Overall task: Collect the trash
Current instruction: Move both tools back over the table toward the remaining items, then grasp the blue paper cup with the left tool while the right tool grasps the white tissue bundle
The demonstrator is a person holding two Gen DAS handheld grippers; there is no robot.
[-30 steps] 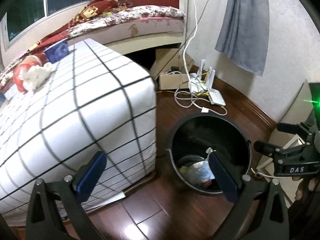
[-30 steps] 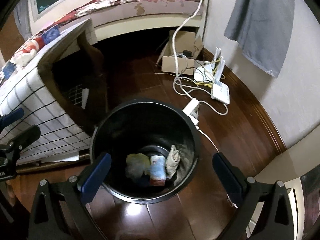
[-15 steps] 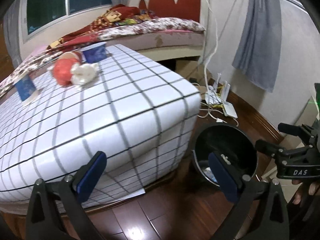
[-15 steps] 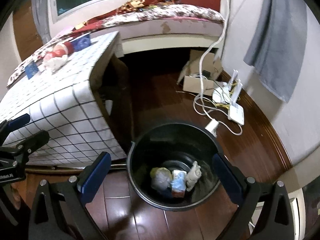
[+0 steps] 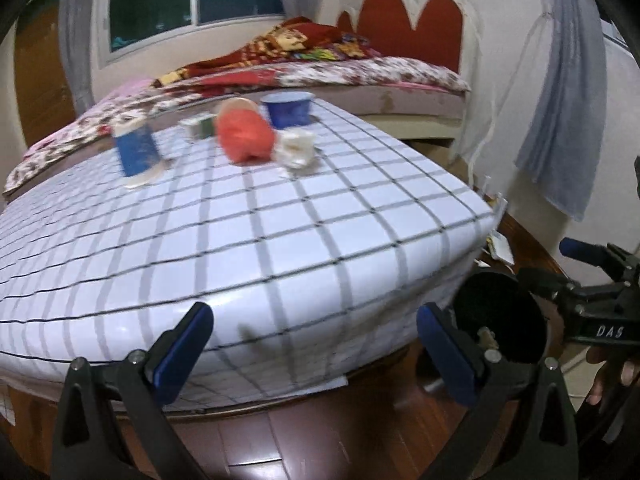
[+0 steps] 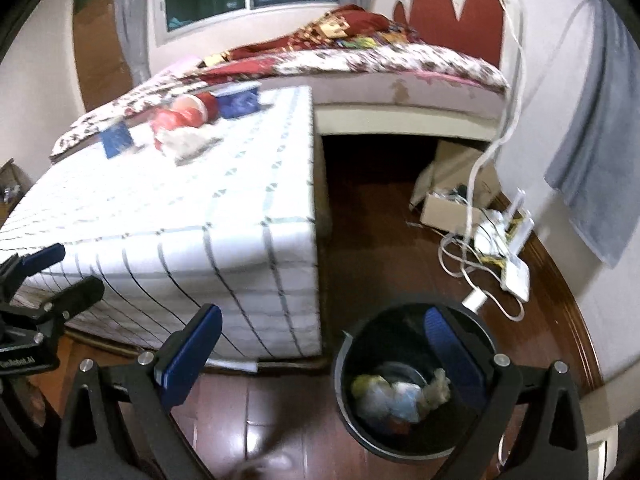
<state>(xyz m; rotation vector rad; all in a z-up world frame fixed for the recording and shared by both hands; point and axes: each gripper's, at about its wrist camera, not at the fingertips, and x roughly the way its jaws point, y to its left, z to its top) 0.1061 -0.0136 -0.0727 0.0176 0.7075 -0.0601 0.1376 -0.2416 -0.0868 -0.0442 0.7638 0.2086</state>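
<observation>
Left wrist view: on the table (image 5: 280,216) at 12 o'clock an orange bag (image 5: 244,136), blue carton (image 5: 136,152), blue cup (image 5: 288,109) and white wad (image 5: 297,148) await collection, while the bin (image 6: 416,380) holds some trash and both the left claw (image 5: 312,354) and right claw (image 6: 324,354) gape empty

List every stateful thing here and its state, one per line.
Left claw: open, empty.
Right claw: open, empty.
Bin: upright, unlidded, trash inside.
Red cup: on its side on the table.
Blue bowl: upright.
Tissue: crumpled, beside the cup.
</observation>
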